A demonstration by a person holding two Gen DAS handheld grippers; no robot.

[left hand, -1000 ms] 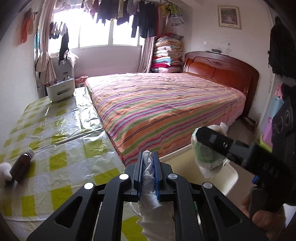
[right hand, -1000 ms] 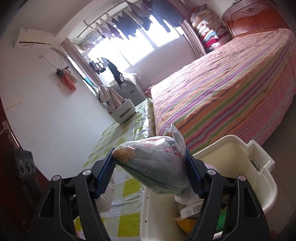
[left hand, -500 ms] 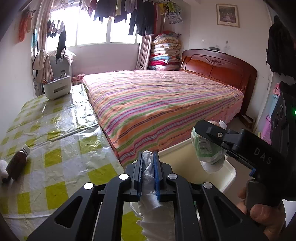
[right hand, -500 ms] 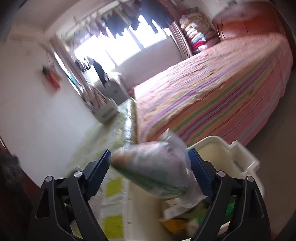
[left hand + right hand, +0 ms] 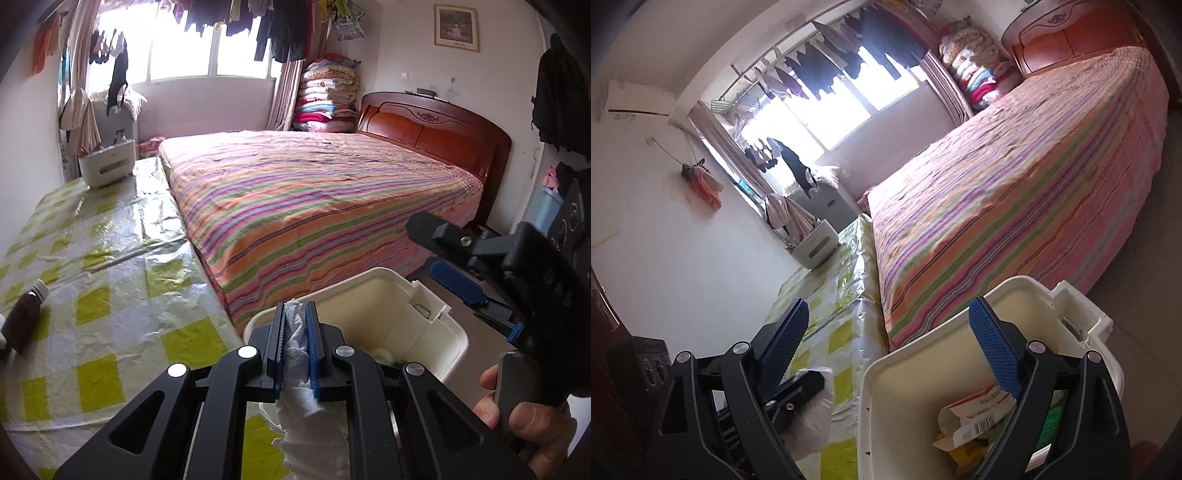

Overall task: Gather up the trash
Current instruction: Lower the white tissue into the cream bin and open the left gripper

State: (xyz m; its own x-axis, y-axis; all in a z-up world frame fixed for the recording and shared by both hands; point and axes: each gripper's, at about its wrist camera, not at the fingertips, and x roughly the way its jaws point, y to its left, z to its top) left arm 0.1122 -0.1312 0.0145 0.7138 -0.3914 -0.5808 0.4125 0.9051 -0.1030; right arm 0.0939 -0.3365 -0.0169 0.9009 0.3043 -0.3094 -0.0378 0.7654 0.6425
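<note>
My left gripper [image 5: 295,314] is shut on a crumpled white tissue [image 5: 297,343] that hangs down between its blue pads, just at the near left rim of the white trash bin [image 5: 424,321]. My right gripper [image 5: 886,332] is open and empty above the bin [image 5: 923,369]; it also shows in the left wrist view [image 5: 450,258] over the bin's right side. Several pieces of trash, among them a white carton with a barcode [image 5: 975,410], lie in the bin. A brown bottle with a white cap [image 5: 26,314] lies on the table at the far left.
The yellow-checked plastic table cover [image 5: 110,266] lies left of the bin. A striped bed [image 5: 314,195] stands behind the bin. A white holder [image 5: 107,164] stands at the table's far end. The left gripper with its tissue shows in the right wrist view [image 5: 809,398].
My right gripper has opened and the plastic bag it held is gone from its jaws. My left gripper has moved closer to the bin's rim, still holding the tissue.
</note>
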